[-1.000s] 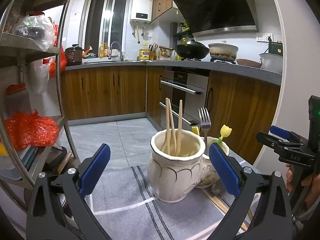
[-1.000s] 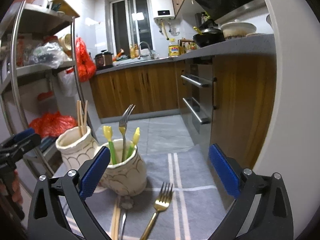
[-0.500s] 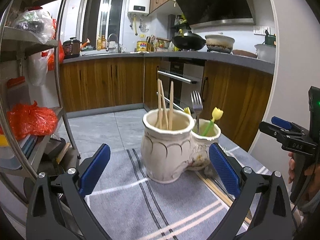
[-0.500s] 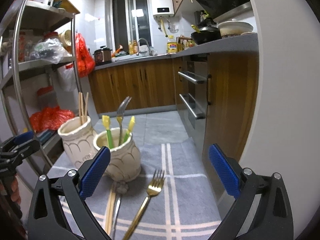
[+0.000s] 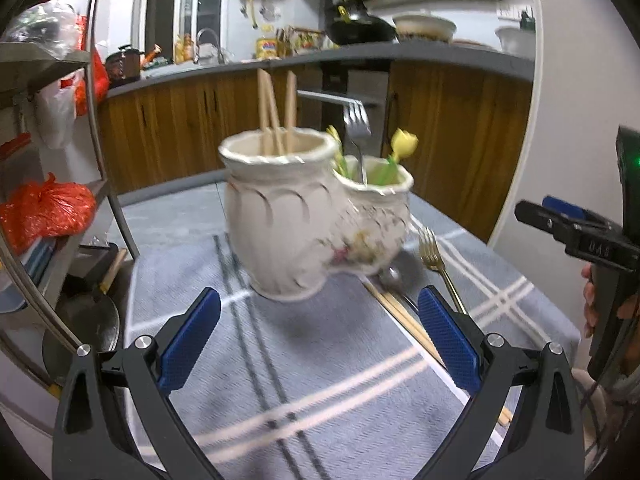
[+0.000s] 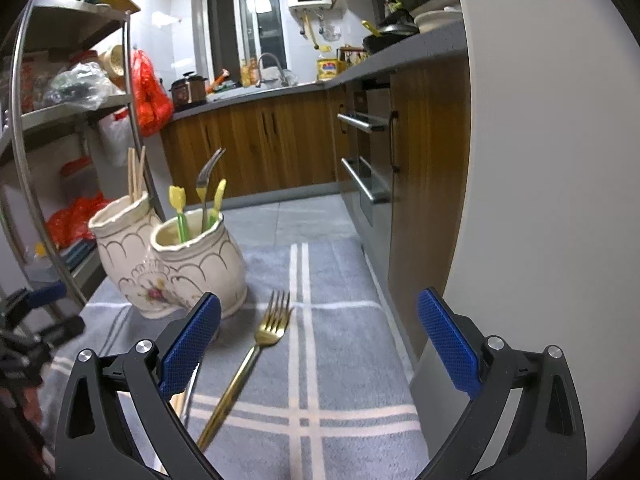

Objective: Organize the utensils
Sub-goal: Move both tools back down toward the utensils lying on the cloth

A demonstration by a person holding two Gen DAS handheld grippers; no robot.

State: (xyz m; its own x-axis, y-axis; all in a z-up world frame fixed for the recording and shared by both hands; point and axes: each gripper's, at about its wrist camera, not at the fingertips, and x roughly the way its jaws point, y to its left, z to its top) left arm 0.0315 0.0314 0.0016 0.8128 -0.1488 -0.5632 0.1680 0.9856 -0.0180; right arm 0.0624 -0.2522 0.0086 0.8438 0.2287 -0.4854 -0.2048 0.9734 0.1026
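A cream double-pot ceramic holder stands on a grey striped cloth. Its taller pot holds wooden chopsticks; the lower pot holds a silver fork and yellow-green tulip picks. Flat on the cloth lie a gold fork, loose chopsticks and a spoon. My left gripper is open, short of the holder. My right gripper is open above the gold fork, nothing between its fingers.
A metal rack with bags and pans stands to the left. Wooden cabinets and an oven line the kitchen behind. A white wall rises close on the right of the cloth.
Both grippers have drawn back from the holder, which now sits farther off in each view. The gold fork shows more fully under the right gripper. Both grippers stay open.
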